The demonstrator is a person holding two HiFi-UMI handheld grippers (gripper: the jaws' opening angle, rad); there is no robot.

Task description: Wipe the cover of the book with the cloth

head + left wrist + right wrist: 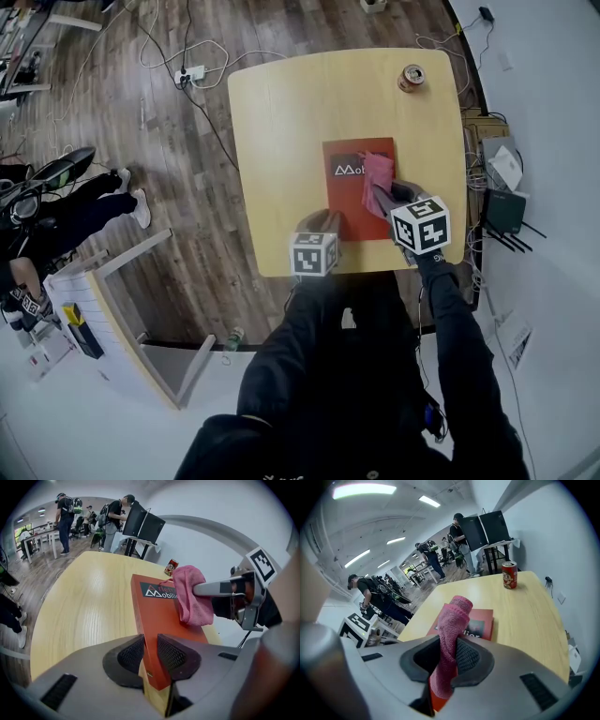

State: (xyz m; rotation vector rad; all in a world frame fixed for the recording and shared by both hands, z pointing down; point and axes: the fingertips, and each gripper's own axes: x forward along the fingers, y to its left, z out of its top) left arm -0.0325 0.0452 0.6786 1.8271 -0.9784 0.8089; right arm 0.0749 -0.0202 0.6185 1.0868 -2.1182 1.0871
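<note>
- My left tool [151,654] clamps the book's [161,620] near edge, steadying it on the desk [84,606].
- My right tool [446,660] pinches the cloth [453,620], which lies on the cover's right half.
- I judge wiping is in hand; next, I drag the cloth across the cover.

The table [281,103] top is pale wood-grain, smooth with a soft sheen. The book [345,202] has an orange-red cover, smooth and nearly matt, with a dark printed panel. The cloth [192,597] is pink, a nubby, knit-like fabric with a rough, fuzzy nap. The left gripper [149,656] and right gripper [445,660] have grey, matt, plastic-looking shells. Their pads [171,654] are black and rubbery-looking, with a fine mesh texture. The can [509,575] is glossy red metal. The floor [169,159] is dark wood-look planking with a dull finish.
</note>
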